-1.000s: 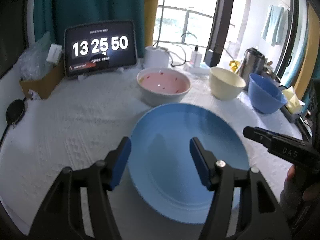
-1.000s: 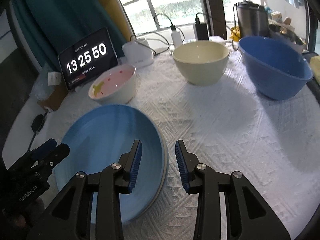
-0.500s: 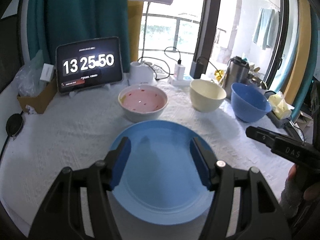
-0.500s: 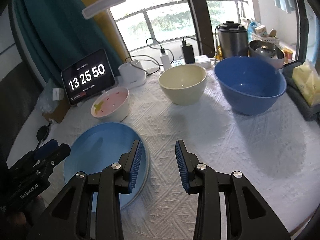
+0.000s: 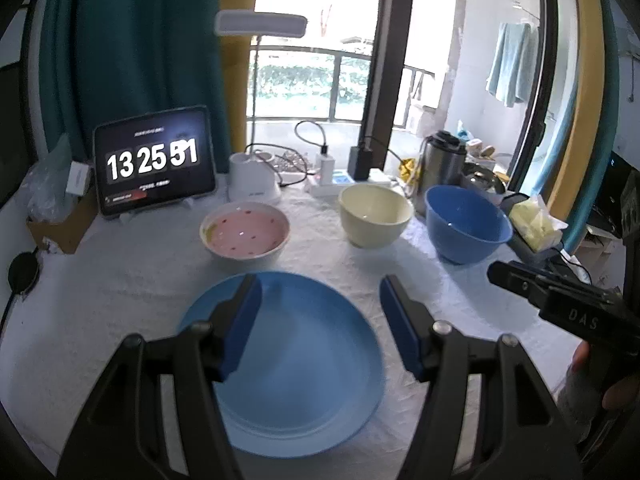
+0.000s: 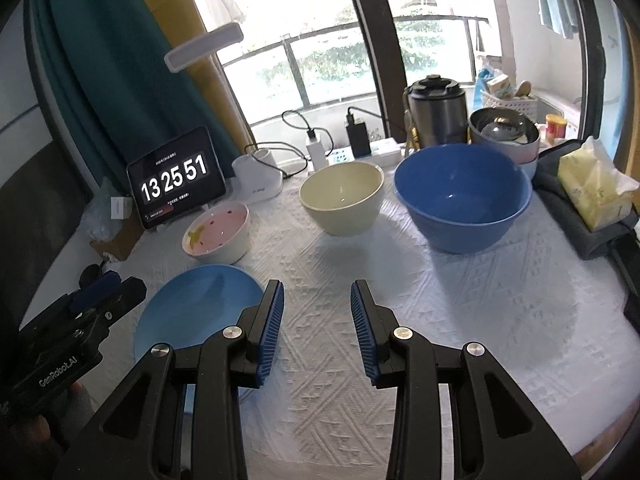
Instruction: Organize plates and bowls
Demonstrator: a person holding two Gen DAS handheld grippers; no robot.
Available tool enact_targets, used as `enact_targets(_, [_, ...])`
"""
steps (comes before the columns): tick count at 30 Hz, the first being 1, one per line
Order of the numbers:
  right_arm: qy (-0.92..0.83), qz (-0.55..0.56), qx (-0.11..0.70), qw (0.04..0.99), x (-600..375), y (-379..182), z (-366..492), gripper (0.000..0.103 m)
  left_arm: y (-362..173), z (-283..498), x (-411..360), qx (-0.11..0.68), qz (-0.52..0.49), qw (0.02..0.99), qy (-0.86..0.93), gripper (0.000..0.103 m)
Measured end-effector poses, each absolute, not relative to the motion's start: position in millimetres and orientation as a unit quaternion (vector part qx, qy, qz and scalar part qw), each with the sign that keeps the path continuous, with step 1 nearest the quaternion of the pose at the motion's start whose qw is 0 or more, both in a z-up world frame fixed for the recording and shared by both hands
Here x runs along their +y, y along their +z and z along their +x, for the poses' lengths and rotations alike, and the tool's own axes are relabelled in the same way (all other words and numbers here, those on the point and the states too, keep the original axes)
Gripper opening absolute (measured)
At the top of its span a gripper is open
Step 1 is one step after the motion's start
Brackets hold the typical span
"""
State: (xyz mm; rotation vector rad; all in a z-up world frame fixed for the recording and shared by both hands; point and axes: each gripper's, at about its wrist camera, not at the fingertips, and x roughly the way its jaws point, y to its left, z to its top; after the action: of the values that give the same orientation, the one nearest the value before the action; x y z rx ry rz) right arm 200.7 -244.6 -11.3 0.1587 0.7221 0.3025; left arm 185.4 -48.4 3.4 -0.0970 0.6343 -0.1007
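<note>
A blue plate (image 5: 304, 364) lies flat on the white tablecloth, also in the right wrist view (image 6: 196, 308). Behind it stand a pink-lined white bowl (image 5: 245, 235) (image 6: 218, 234), a cream bowl (image 5: 375, 220) (image 6: 342, 198) and a large blue bowl (image 5: 466, 228) (image 6: 464, 196). My left gripper (image 5: 320, 312) is open and empty, raised above the plate. My right gripper (image 6: 317, 312) is open and empty, above the cloth just right of the plate. Each gripper shows at the edge of the other's view.
A tablet clock (image 5: 154, 160), a white lamp base (image 5: 254, 182), chargers and cables (image 6: 320, 148), and a steel kettle (image 6: 438, 112) line the back. A tissue pack (image 6: 592, 188) sits on a dark case at the right. A cardboard box (image 5: 60, 224) stands at the left.
Both grippers have risen and pulled back from the plate, so the plate and bowls look smaller and farther. Both stay open. The plate and bowls have not moved.
</note>
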Motion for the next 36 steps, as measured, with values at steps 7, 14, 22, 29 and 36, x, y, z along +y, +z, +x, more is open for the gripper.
enact_targets(7, [0.151, 0.081, 0.337, 0.926, -270.1, -4.1, 200.2, 0.037, 12.2, 191.2, -76.0, 0.306, -0.031, 0.95, -0.05, 0.063])
enact_targets(14, [0.157, 0.09, 0.322, 0.929, -287.5, -3.7, 212.0, 0.037, 20.5, 202.7, -101.7, 0.291, -0.008, 0.955, -0.062, 0.063])
enact_targets(22, [0.154, 0.095, 0.323, 0.929, -308.8, -4.5, 229.2, 0.037, 22.5, 226.0, -123.9, 0.286, 0.002, 0.956, -0.068, 0.063])
enact_targets(29, [0.145, 0.096, 0.326, 0.929, -331.1, -7.4, 244.3, 0.037, 18.5, 244.7, -142.0, 0.289, -0.002, 0.955, -0.071, 0.063])
enact_targets(36, [0.135, 0.1, 0.329, 0.929, -356.0, -11.5, 258.5, 0.037, 11.5, 265.5, -164.3, 0.288, 0.002, 0.954, -0.08, 0.063])
